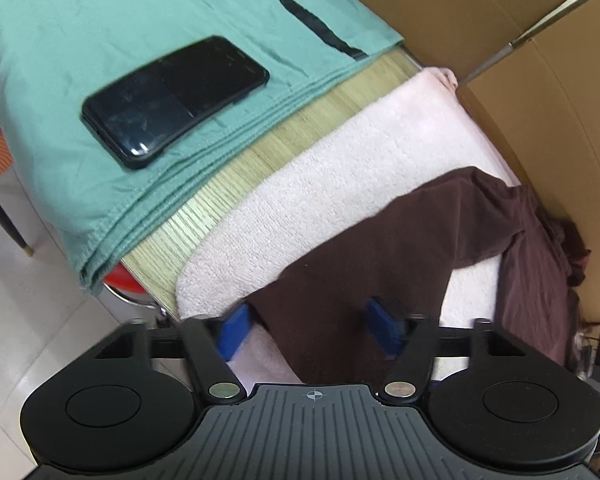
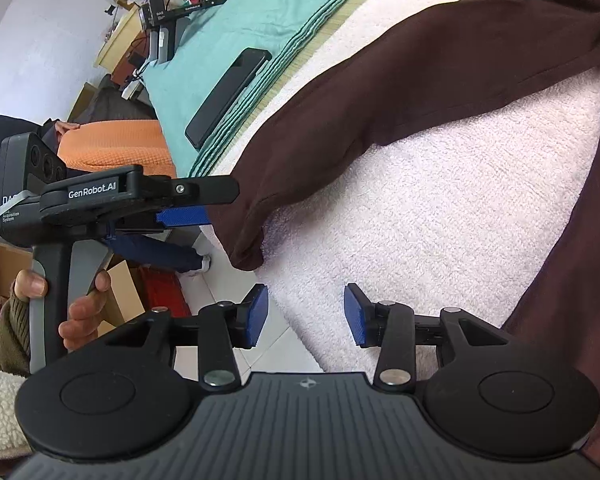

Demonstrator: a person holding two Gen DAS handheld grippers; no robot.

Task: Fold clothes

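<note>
Left wrist | brown garment (image 1: 360, 264) sleeve end hidden behind left tool (image 1: 314, 322)

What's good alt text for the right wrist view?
The right gripper, jaws open and empty, hovers over a white towel near a brown sleeve. The left gripper reaches the cuff from the left; a phone lies beyond.

A light wood-grain table (image 1: 236, 176) carries a folded teal cloth (image 1: 80, 40) and, just beside it across a bare strip, a pale pink fleecy towel (image 1: 340, 184).
</note>
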